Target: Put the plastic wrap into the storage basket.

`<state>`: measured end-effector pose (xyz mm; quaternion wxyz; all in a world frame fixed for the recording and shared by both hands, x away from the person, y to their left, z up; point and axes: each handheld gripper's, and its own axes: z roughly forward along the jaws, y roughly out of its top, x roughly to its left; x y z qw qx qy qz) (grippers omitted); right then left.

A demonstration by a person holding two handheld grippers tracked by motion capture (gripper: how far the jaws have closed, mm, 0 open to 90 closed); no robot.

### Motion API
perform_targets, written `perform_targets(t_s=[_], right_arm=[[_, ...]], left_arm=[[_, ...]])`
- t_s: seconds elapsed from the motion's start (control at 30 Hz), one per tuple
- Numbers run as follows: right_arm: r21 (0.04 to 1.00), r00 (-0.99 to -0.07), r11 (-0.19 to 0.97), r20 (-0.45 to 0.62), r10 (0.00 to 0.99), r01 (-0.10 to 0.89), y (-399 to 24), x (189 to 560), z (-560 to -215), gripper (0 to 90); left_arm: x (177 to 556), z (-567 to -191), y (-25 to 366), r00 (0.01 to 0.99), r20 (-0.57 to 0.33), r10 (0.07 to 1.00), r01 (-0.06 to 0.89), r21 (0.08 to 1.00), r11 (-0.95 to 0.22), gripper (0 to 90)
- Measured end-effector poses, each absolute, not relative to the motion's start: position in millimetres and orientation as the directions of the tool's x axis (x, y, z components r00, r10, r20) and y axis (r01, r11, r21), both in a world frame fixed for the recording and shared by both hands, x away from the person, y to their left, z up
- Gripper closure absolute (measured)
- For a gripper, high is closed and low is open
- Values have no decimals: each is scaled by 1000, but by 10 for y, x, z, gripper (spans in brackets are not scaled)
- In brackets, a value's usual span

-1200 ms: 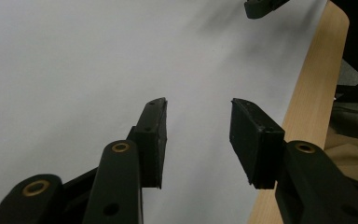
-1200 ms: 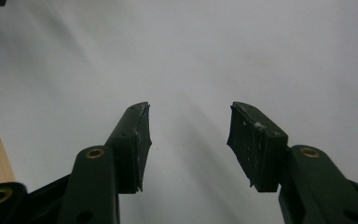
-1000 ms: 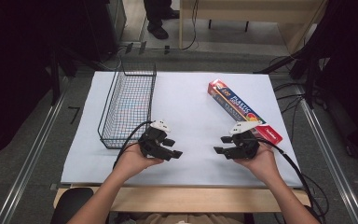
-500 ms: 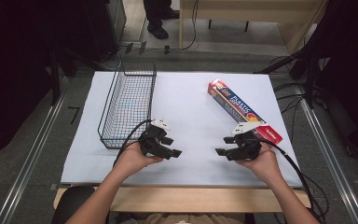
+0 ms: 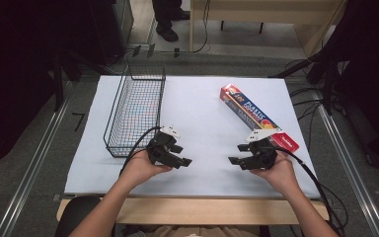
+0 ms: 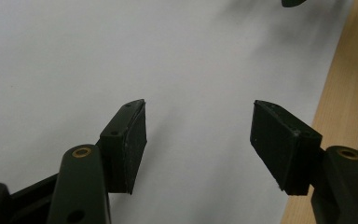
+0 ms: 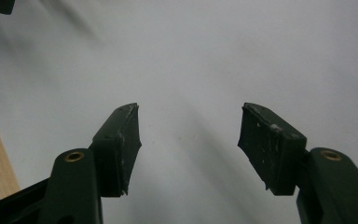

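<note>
Two hands hold my grippers low over the white table cover [image 5: 202, 113], near its front edge, the tips turned toward each other. My left gripper [image 5: 183, 161] is open, and its own view shows bare white cover between the jaws of the left gripper [image 6: 198, 140]. My right gripper [image 5: 234, 161] is open too, with nothing between the jaws of the right gripper [image 7: 189, 135]. Both pairs of jaws have just been opening. A long box of plastic wrap [image 5: 251, 114] lies slanted at the right, its near end just behind the right gripper. A black wire basket [image 5: 135, 111] stands at the left, behind the left gripper.
The light wooden table edge [image 5: 202, 210] runs along the front, seen also as the wooden edge [image 6: 349, 93] in the left gripper view. Cables trail from both grippers toward the person. Metal rails flank the table, and a person's feet stand on the floor beyond it.
Both grippers' jaws have parted from shut to slightly open. Neither hand has shifted, and the box and basket lie as before.
</note>
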<state>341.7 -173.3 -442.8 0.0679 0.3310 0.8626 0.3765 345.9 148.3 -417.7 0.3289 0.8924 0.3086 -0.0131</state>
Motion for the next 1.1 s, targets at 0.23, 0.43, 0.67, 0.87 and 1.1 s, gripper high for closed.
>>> perform_targets(t_s=[0.23,0.43,0.67,0.87,1.1], right_arm=[[698,-768,495,125,628,518,-1748,3424,-4421,392],[694,-771,500,125,625,518,-1743,3422,-4424,393],[687,-773,512,115,624,515,-1772,3421,-4402,395],[684,-765,510,110,634,521,-1820,3438,-4356,393],[692,-749,493,105,654,528,-1911,3464,-4282,390]], left_arm=[[3463,-4195,1470,811,-225,540,560,566,-605,363],[3461,-4188,1480,812,-234,535,559,576,-597,363],[3466,-4186,1493,809,-243,535,564,576,-592,363],[3478,-4191,1503,807,-259,531,572,566,-594,359],[3478,-4191,1511,804,-255,536,575,563,-594,359]])
